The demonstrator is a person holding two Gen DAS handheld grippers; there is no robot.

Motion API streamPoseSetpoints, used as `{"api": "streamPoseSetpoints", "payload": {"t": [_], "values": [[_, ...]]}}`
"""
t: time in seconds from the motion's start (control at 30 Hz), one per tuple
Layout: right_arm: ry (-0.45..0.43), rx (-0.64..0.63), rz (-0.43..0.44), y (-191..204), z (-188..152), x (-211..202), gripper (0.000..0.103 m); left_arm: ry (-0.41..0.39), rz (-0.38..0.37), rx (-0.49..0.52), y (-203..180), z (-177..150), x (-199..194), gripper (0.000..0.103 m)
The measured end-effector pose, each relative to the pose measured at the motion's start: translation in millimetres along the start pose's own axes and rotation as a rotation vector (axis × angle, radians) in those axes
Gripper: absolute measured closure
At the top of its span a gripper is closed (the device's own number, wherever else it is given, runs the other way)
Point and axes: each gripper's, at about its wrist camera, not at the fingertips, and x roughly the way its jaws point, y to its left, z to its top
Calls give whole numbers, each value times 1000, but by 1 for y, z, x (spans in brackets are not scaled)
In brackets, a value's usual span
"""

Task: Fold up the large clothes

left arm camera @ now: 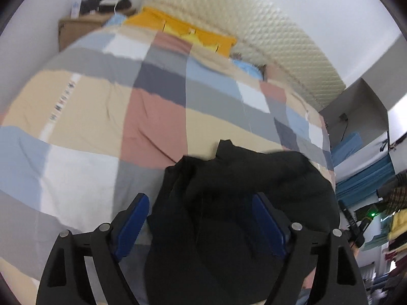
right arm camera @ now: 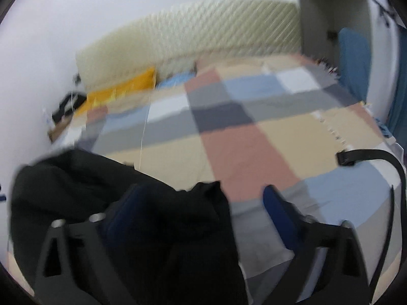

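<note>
A large black garment point(left arm camera: 241, 203) lies bunched at the near edge of a bed with a patchwork cover point(left arm camera: 101, 101). My left gripper point(left arm camera: 199, 203) is open, its blue pads point(left arm camera: 132, 226) wide apart, and the black cloth lies between and over them. In the right wrist view the same garment point(right arm camera: 101, 190) fills the lower left. My right gripper point(right arm camera: 203, 198) is open too. Its left pad is partly under the cloth and its right pad point(right arm camera: 279, 216) is bare over the cover point(right arm camera: 254, 139). This view is blurred.
A quilted cream headboard point(left arm camera: 254, 25) runs along the far side, with an orange pillow point(left arm camera: 188, 30) and a light blue one point(left arm camera: 246, 66) below it. A brown box point(left arm camera: 76, 28) with dark things stands far left. Shelves with clothes point(left arm camera: 391, 216) are at the right. A black strap point(right arm camera: 368, 157) lies on the bed.
</note>
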Motion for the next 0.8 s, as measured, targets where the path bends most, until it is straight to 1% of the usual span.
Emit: {"api": "streamPoseSetpoints", "payload": {"t": [0.07,0.13,0.2,0.27,0.33,0.37,0.43,0.47,0.5,0.53,0.57,0.63,0.73,0.8], "values": [[-35,58,42,-8,-1,-15,6,-55,13,36,-11,-8,-15,20],[-50,89,84,-8,-2,-24,6,-122,30,92,-33,-19,-24,20],[-57,80,122,2,-4,-31,6,-162,29,140,-57,-27,-24,20],[-64,43,161,20,-6,-35,6,-184,23,194,-88,-37,-15,20],[-60,1,207,43,-13,-37,7,-189,19,246,-122,-48,5,20],[-53,-9,227,51,-18,-36,9,-188,18,261,-131,-53,11,20],[-33,-14,264,68,-34,-31,17,-177,14,305,-156,-65,39,20],[-20,-21,277,75,-42,-28,23,-159,32,346,-169,-74,56,20],[-4,-25,281,80,-51,-23,26,-149,56,382,-180,-80,71,20],[13,-24,279,83,-58,-17,26,-143,82,417,-191,-86,85,20],[34,-30,285,88,-63,-9,27,-144,96,436,-195,-90,93,20],[43,-57,273,94,-66,3,27,-163,125,457,-203,-92,110,20],[34,-66,250,99,-57,23,27,-164,152,444,-204,-82,130,20],[52,-69,243,104,-49,44,27,-158,164,441,-203,-74,139,20]]}}
